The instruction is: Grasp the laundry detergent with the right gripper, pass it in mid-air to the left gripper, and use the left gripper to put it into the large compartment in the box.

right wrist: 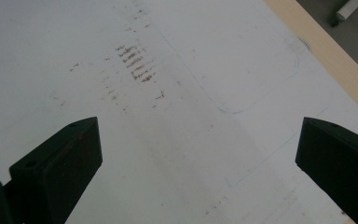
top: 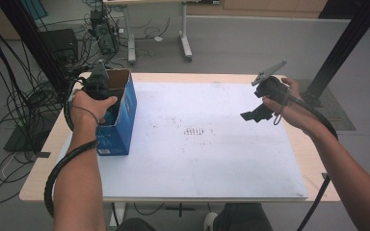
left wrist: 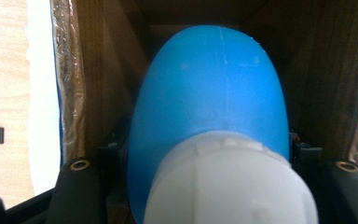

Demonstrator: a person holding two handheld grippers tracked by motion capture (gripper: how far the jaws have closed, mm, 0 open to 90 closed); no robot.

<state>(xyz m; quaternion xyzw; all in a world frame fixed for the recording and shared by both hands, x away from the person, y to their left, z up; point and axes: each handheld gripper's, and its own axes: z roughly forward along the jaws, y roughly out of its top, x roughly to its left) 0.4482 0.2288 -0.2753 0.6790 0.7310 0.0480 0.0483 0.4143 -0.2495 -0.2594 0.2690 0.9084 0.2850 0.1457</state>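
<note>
The blue bottle (left wrist: 209, 107) with its white cap (left wrist: 230, 182) sits between the jaws of the left gripper (top: 98, 85), which are clamped on its sides just above the cap, and it reaches down into the open cardboard box (top: 120, 113) that stands near the left edge of the surface (top: 197, 163), toward the far left corner. In the left gripper view the bottle's rounded bottom points into the brown inside of the box, with the box walls close on either side, so the bottle seems held cap-end toward the hand in order to go in or come out lengthwise; which of the two I cannot tell. The box is upright with its blue outside facing the middle of the surface and its top open, which lets the left hand (top: 90, 108) come at it from above. The right gripper (top: 256, 114) hangs above the right side of the surface, well apart from the box, its jaws wide apart with nothing between them; below it lies the white sheet (right wrist: 177, 140) with brownish scuff marks (right wrist: 135, 63). It looks parked clear so as not to crowd the box, ready to help if needed.
</note>
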